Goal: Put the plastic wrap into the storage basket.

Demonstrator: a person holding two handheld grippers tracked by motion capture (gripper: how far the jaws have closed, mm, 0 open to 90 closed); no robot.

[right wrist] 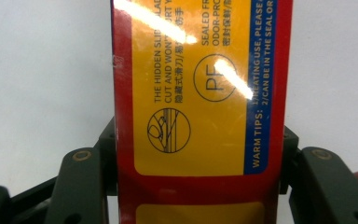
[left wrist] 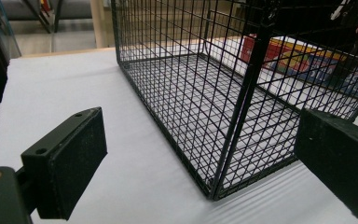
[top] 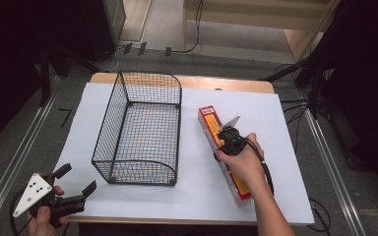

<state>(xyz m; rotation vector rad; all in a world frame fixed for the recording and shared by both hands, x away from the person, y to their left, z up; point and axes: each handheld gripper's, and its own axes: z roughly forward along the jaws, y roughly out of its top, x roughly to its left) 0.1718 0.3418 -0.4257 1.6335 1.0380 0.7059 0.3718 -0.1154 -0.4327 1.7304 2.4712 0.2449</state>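
A long red and yellow box (top: 208,118) lies on the white sheet, right of a black wire basket (top: 106,129). My right gripper (top: 229,140) is down over the box's middle. In the right gripper view its jaws press against both long sides of the box (right wrist: 191,93), so my right gripper (right wrist: 200,158) is shut on it. The box still rests flat on the sheet. My left gripper (top: 78,178) hovers open at the table's near left corner, holding nothing. In the left gripper view my left gripper (left wrist: 205,161) faces the basket's near corner (left wrist: 242,93), and the box (left wrist: 279,49) shows through the mesh.
The white sheet (top: 103,98) covers most of the wooden table (top: 246,84). The basket is empty and stands left of centre. Black stands and cables (top: 300,73) surround the table on the floor. Bare sheet lies between the basket and the box.
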